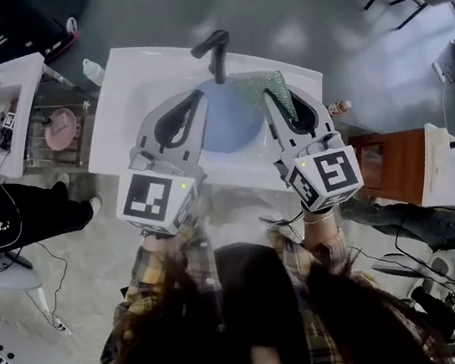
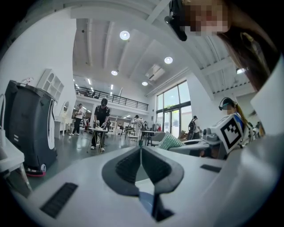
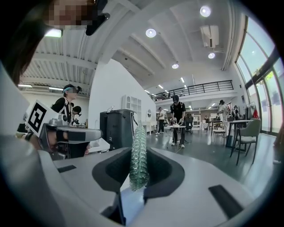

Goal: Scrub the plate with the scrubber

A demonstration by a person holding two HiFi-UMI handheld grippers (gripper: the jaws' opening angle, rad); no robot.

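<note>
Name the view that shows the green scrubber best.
The right gripper view: the scrubber fills the centre, edge-on, pinched between the fingers of the right gripper. The head view shows its flat face small, over the sink; the left gripper view only a distant green patch.

This is a large open hall, seemingly a recording lab: high ceiling with round lights (image 3: 151, 32), a railed mezzanine (image 3: 199, 87), tall windows (image 2: 176, 104), white sink stations (image 1: 21, 76), other people (image 3: 177, 116) working at tables.
</note>
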